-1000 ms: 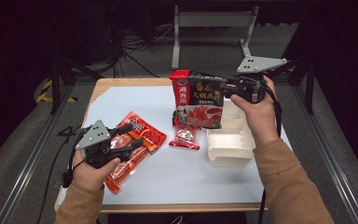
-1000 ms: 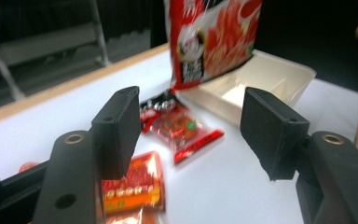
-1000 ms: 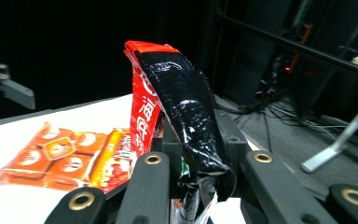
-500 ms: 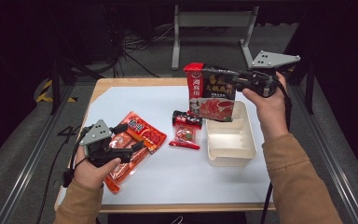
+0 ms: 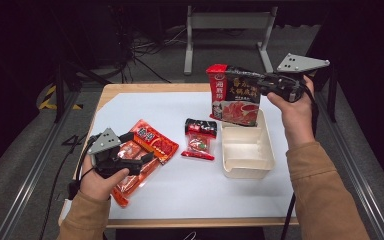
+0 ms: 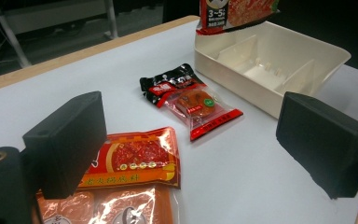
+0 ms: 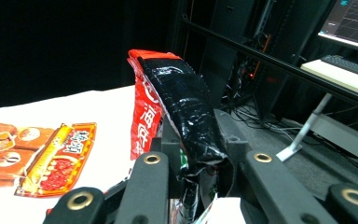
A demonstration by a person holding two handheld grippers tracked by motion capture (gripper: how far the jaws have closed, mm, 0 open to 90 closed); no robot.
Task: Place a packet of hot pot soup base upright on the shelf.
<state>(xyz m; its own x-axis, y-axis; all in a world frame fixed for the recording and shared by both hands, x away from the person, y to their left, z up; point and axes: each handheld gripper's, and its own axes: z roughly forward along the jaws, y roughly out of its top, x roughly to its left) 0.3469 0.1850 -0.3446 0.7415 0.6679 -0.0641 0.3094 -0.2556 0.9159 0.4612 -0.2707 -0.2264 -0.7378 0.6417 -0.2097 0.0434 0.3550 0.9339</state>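
High view | right tool (image 5: pixel 260 87) pinching hotpot packet (image 5: pixel 235 95) above tray (image 5: pixel 245 150) | left tool (image 5: pixel 142 150) just spread, empty | risk: packet slips, misses tray

It looked like a lab: dark curtained walls, cables (image 5: pixel 145 47) on the grey floor, metal framing (image 5: pixel 230 22), a monitor (image 7: pixel 354 18) and keyboard (image 7: pixel 349 65) nearby.

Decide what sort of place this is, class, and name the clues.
Probably a lab or recording studio, not a kitchen: a white-topped wooden table ringed by dark floor, loose black cables, a grey metal stand, and a lit computer monitor.
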